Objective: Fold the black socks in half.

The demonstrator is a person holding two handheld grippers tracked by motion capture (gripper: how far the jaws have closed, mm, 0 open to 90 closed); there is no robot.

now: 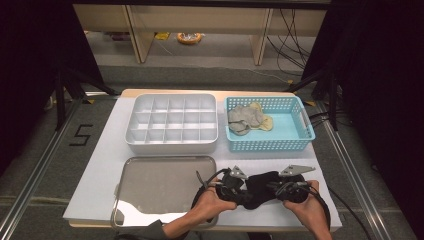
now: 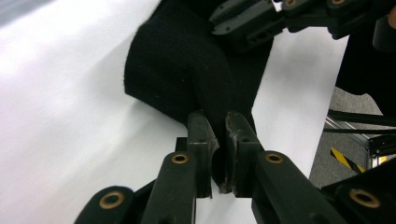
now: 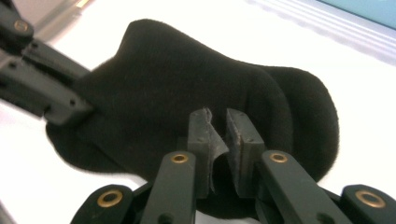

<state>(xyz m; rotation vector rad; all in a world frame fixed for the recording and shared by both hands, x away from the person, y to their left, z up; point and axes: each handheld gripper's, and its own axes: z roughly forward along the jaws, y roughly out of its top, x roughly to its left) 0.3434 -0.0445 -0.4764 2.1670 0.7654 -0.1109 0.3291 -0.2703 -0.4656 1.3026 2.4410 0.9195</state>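
A black sock [image 1: 260, 189] lies on the white table [image 1: 105, 165] near its front edge, stretched between my two grippers. My left gripper [image 1: 243, 192] comes in from the left and is shut on a raised fold of the sock [image 2: 177, 65], which is pinched between its jaws [image 2: 218, 123]. From the right, my right gripper [image 1: 274, 188] holds the other end. Its jaws [image 3: 215, 122] are shut on the sock [image 3: 187, 70], with a thin edge of fabric between the pads. Each gripper view also shows the other gripper gripping the sock farther off.
A grey compartment box [image 1: 172, 122] stands at the back, left of a blue basket [image 1: 300, 135] holding grey and yellowish socks [image 1: 245, 119]. A shiny metal tray [image 1: 160, 185] lies at the front left, touching my left forearm. The table's front edge is just below both hands.
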